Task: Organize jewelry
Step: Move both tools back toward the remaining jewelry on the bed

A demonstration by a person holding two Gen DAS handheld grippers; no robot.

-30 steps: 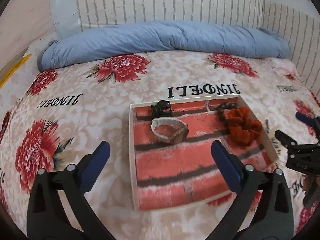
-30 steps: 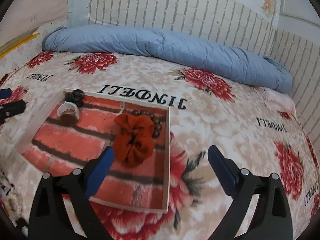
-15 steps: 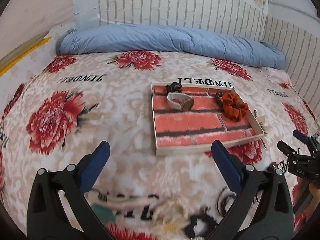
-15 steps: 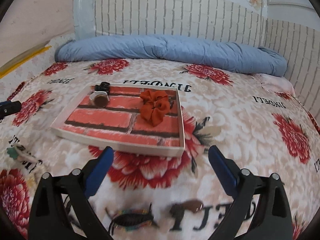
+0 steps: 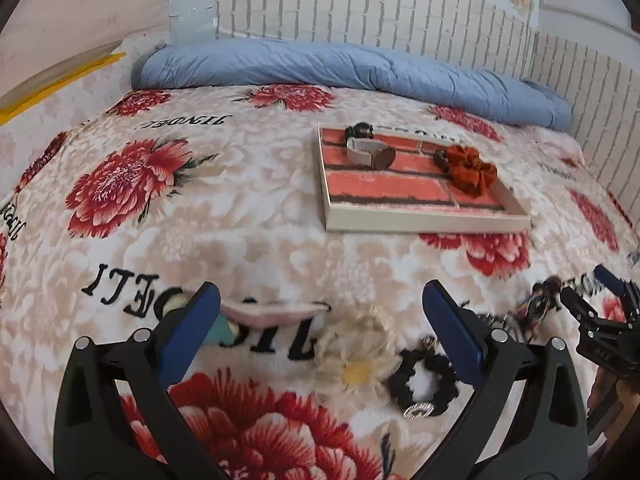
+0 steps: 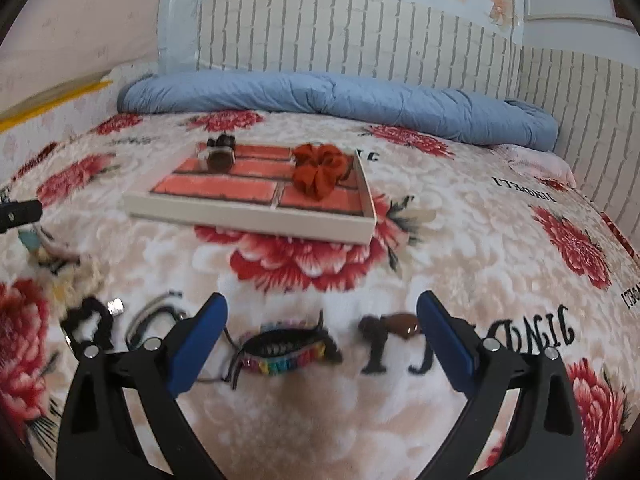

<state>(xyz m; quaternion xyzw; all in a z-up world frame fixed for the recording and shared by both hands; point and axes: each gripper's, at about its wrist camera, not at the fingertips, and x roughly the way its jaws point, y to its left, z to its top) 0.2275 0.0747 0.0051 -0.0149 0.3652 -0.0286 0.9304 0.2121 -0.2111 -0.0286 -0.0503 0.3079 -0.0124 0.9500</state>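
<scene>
With both the left gripper (image 5: 320,326) and right gripper (image 6: 322,332) held wide apart and empty, a pick is judged in hand: the beaded bracelet (image 6: 280,354) (loose on the bedspread) must be straddled, then carried to the tray (image 6: 248,214).

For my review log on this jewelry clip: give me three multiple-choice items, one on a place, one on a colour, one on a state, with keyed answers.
1. Where does the rust-orange scrunchie lie?
A. inside the tray
B. on the blue duvet
C. between the right tongs

2. What colour is the scrunchie beside the daisy hair tie?
A. white
B. black
C. green

3. How do the left tongs stand?
A. shut on the watch
B. shut on nothing
C. open, holding nothing

Answers:
1 A, it rests on the tray's brick-print floor.
2 B, the ring of fabric is black.
3 C, the blue pads stand wide apart with only bedspread and loose pieces between them.
</scene>
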